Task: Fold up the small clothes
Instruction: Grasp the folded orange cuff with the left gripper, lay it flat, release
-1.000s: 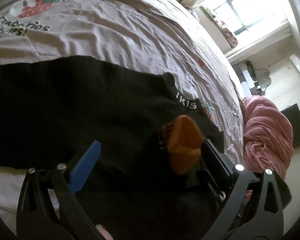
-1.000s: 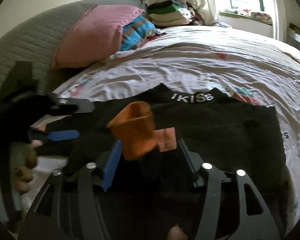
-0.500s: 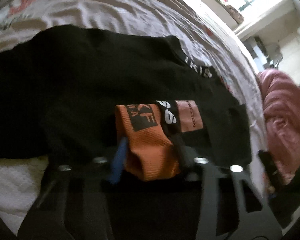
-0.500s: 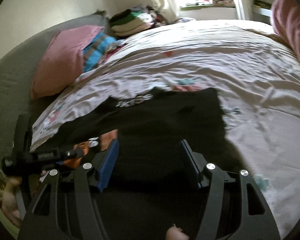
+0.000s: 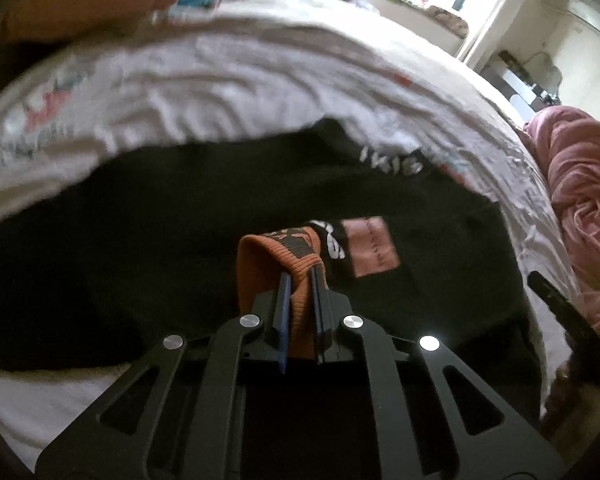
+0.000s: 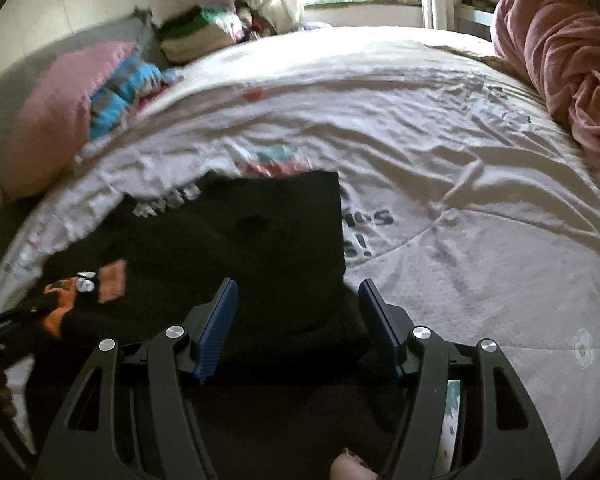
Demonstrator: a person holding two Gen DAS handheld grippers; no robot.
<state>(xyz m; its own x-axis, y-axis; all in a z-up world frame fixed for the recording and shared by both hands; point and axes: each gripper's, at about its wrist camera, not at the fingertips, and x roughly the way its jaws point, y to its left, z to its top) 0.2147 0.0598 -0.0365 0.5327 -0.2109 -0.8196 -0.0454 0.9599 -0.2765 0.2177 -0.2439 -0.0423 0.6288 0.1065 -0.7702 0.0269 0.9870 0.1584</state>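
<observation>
**Grip taken on the orange band, far edge next**

Fabric is already caught on one side: the left gripper (image 5: 300, 280) has just been closing and now pinches the orange waistband (image 5: 276, 248) between its blue pads, the band bunched up and rising out of the jaws. Just ahead of and to the right of those tips lie a pink label (image 5: 374, 246) and white lettering on black cloth. The small orange-and-black garment rests on a larger black garment (image 5: 140, 240), which is spread flat over the pale bedsheet (image 5: 240, 80).

The right gripper (image 6: 296, 308) stands spread, its pads apart with nothing pressed between them; only the black garment's right portion lies under the gap, its edge beside the right pad. The small piece sits well off to that gripper's left.

My judgement: to fold cleanly, the left should keep its pinch firm and low on the band, while the right swings leftward to catch the opposite edge before any lift. Catching the black layer beneath would drag both pieces together.
</observation>
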